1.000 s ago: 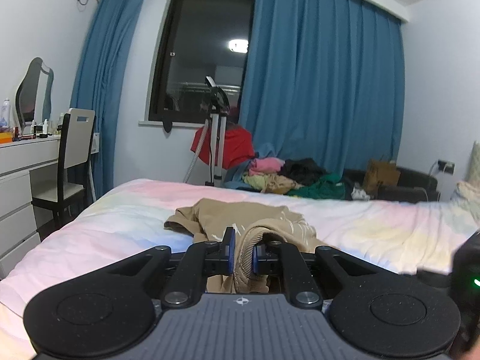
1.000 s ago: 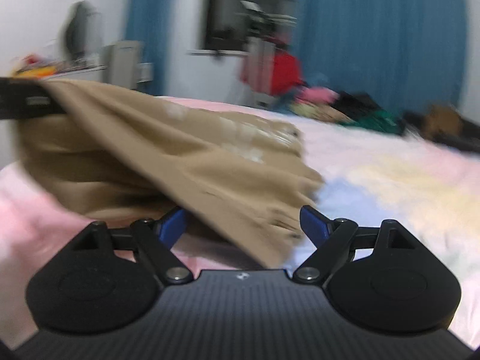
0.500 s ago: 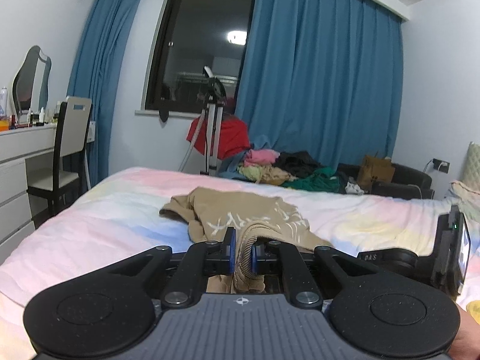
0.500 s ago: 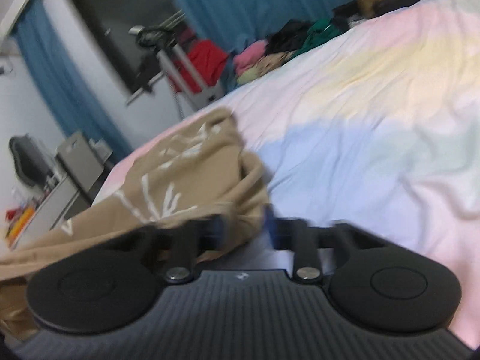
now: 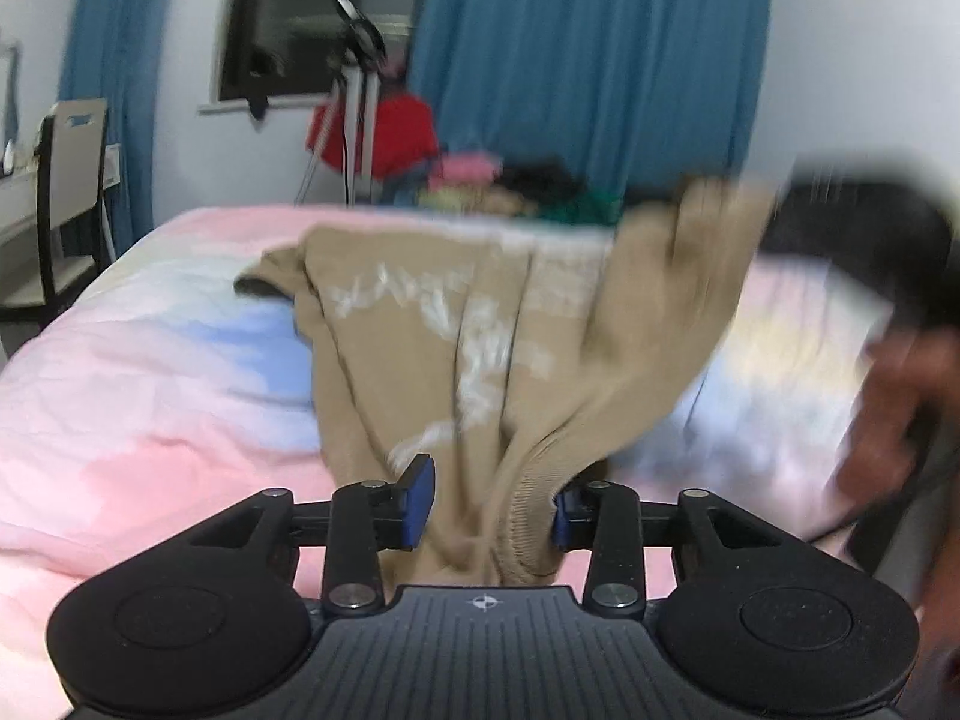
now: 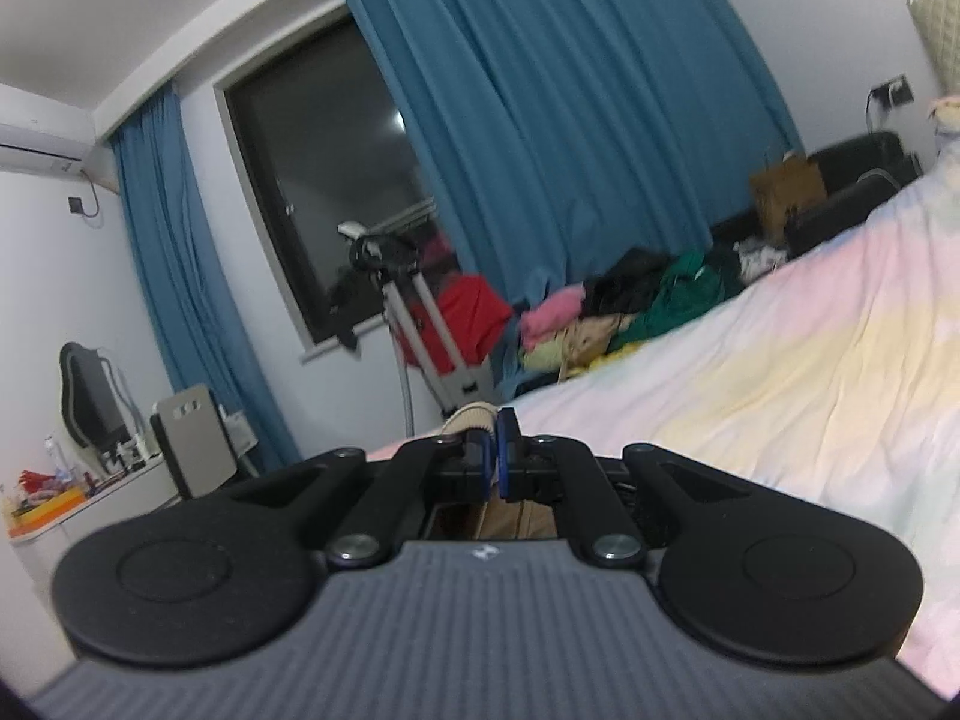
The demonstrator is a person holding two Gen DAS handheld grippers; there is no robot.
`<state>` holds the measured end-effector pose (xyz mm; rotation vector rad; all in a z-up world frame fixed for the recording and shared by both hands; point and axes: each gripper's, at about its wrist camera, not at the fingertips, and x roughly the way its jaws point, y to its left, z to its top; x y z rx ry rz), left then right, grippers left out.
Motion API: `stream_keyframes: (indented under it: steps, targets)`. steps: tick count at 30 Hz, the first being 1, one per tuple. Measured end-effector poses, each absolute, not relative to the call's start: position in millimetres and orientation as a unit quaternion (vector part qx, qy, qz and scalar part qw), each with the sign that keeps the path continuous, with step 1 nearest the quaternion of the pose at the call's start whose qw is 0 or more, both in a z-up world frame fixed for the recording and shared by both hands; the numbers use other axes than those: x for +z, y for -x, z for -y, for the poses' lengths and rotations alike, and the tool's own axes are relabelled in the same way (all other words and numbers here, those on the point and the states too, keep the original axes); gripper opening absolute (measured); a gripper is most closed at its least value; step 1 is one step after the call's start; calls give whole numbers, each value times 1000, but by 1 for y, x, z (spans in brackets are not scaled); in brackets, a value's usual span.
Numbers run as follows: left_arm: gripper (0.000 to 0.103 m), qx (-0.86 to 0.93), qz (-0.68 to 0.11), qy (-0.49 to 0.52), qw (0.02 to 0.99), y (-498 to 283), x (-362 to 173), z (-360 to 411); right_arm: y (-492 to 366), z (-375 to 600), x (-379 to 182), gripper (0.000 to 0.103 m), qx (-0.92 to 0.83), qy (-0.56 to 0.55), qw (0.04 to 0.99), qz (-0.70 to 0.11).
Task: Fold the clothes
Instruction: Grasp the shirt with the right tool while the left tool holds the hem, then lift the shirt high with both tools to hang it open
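Left jaws just opened around tan sweater; right clamp it.

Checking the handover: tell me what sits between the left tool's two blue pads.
In the left wrist view, the ribbed hem of the tan sweater hangs between the left tool pads, which have just been opening. It touches the right-hand pad only.

Motion blur smears the top, the hand cut by the left view's right edge and the dark gripper at upper right, while in the right view only a pinched cuff of that garment shows at centre.
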<state>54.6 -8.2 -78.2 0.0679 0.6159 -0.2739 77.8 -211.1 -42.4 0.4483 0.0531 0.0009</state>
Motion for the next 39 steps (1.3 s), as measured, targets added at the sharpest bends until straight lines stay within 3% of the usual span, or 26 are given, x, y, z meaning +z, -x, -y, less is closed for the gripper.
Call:
stream_keyframes:
  steps: [3, 5, 10, 12, 13, 14, 15, 23, 31, 39]
  targets:
    - [42, -111, -333, -56, 935, -62, -91, 12, -78, 216, -40, 5, -11, -222, 975, -15]
    - [49, -91, -334, -50, 937, -66, -92, 7, -78, 218, -38, 5, -17, -224, 974, -11]
    - [54, -18, -253, 19, 967, -57, -69, -27, -88, 223, -49, 8, -46, -213, 975, -42]
    - [54, 9, -212, 38, 976, -50, -58, -39, -94, 225, -55, 29, -62, -207, 975, -59]
    - [54, 22, -196, 45, 979, -47, -53, -43, -99, 226, -58, 58, -74, -204, 974, -72]
    - [54, 35, -181, 51, 981, -45, -49, -48, -102, 226, -61, 81, -85, -197, 973, -81]
    - [54, 40, -166, 55, 984, -42, -43, -49, -105, 227, -63, 87, -96, -189, 973, -90]
    - [54, 46, -34, 83, 995, -34, 47, -52, -102, 225, 8, 86, -71, -149, 985, -58]
    - [52, 19, 79, 130, 988, -39, 231, -61, -95, 226, 176, 87, -29, -117, 992, 37]
    - [52, 6, 153, 76, 985, 13, 395, -65, -24, 228, 337, 87, 17, -68, 988, 134]
